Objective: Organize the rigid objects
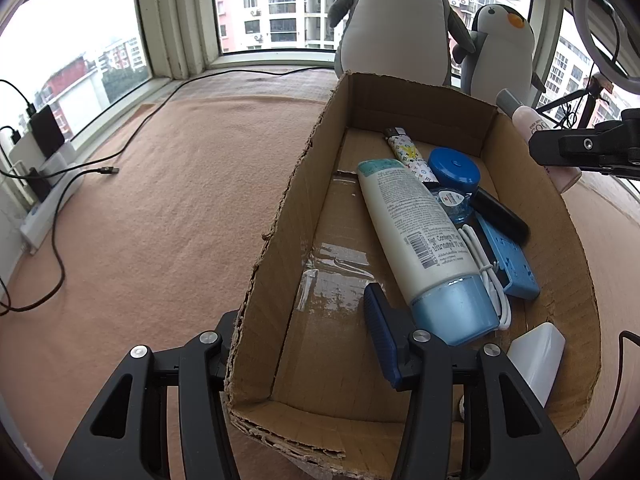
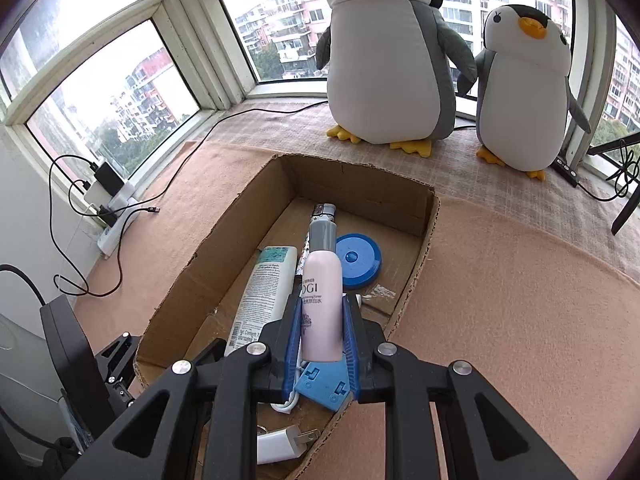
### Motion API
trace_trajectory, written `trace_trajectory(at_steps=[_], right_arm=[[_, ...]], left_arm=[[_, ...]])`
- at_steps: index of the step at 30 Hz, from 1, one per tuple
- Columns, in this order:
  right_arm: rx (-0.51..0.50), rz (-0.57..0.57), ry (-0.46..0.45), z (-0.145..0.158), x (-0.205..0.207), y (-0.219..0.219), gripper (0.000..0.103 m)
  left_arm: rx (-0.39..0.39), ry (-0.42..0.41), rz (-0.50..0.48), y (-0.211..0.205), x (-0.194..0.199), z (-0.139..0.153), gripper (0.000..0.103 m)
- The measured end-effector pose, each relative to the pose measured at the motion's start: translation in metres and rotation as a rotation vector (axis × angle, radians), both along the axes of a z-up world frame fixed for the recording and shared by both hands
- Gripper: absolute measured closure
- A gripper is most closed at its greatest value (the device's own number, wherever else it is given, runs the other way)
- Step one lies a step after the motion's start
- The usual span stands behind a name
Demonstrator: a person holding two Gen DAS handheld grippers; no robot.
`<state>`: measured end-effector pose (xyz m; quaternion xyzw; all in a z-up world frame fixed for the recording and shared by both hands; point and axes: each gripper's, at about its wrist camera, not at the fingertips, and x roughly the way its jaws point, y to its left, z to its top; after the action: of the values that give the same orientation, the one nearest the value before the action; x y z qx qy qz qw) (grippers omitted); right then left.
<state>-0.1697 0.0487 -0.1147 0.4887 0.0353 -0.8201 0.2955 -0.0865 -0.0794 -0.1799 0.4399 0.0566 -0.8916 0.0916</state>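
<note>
The right gripper (image 2: 322,344) has its blue-padded fingers (image 2: 293,344) pressed against both sides of a pale pink plastic bottle with a grey cap (image 2: 322,304), held out along the fingers over the open brown cardboard box (image 2: 424,240); in the left wrist view that bottle shows just past the box's far right wall; the left gripper (image 1: 304,336) is spread wide and holds nothing, one blue-padded finger (image 1: 382,340) inside the box and the other outside its left wall, so the wall stands between them, though whether either touches the cardboard I cannot tell; inside the box lie one white tube with a light blue cap (image 1: 424,248), one round blue lid (image 1: 454,170), one patterned lighter (image 1: 406,156) near the far wall, one blue power strip (image 1: 516,264) with a coiled white cable (image 1: 486,268), one black oblong item (image 1: 500,216) and one white charger plug (image 1: 536,354) at the near right corner; beyond the box stand two grey-and-white plush penguins (image 2: 388,60); the box rests on a pinkish-tan cloth (image 1: 160,208).
</note>
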Motion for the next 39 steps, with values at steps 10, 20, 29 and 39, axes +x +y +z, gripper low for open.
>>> trace_trajectory(at_steps=[10,20,29,39], right_arm=[[0.007,0.029,0.030,0.006,0.012,-0.007,0.077],[-0.035,0.024,0.070,0.030,0.030,0.006,0.059],[-0.073,-0.036,0.129,0.060,0.064,0.045,0.046],[-0.076,-0.134,0.220,0.086,0.104,0.096,0.026]], left_arm=[[0.001,-0.013,0.003,-0.002,0.002,0.002,0.054],[-0.003,0.031,0.003,-0.001,0.015,0.032,0.053],[-0.010,0.113,-0.027,0.013,0.033,0.079,0.046],[-0.024,0.187,-0.065,0.028,0.064,0.124,0.032]])
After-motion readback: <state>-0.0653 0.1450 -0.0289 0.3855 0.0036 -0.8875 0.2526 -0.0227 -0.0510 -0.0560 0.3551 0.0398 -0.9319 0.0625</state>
